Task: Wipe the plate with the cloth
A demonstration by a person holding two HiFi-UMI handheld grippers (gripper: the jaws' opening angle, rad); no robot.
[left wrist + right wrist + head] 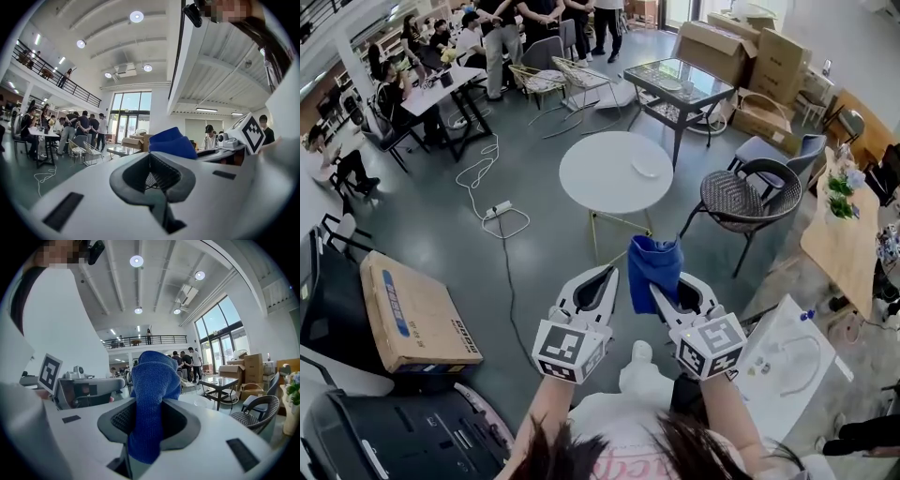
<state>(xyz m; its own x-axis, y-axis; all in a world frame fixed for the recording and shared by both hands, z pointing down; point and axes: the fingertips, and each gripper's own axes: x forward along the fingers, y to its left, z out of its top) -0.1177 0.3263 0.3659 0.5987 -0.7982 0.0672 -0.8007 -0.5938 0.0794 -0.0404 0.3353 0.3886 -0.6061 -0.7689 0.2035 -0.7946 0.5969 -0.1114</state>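
While our right gripper [664,289] clamps the cloth [652,262], our left gripper [602,277] is clenched empty; the plate [646,169] lies near the tabletop's [595,178] right edge.

Probably an open office hall: mezzanine [52,78], cardboard boxes [717,49], round table [598,176].

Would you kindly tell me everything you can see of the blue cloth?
The blue cloth looks like soft, looped microfibre, bunched into thick folds. It is clamped between the jaws of the right hand-held gripper. A rounded, folded bulk stands out past the jaw tips, and a shorter tail hangs behind them. It is held in the air, short of the round white table, and nothing else appears to touch it.
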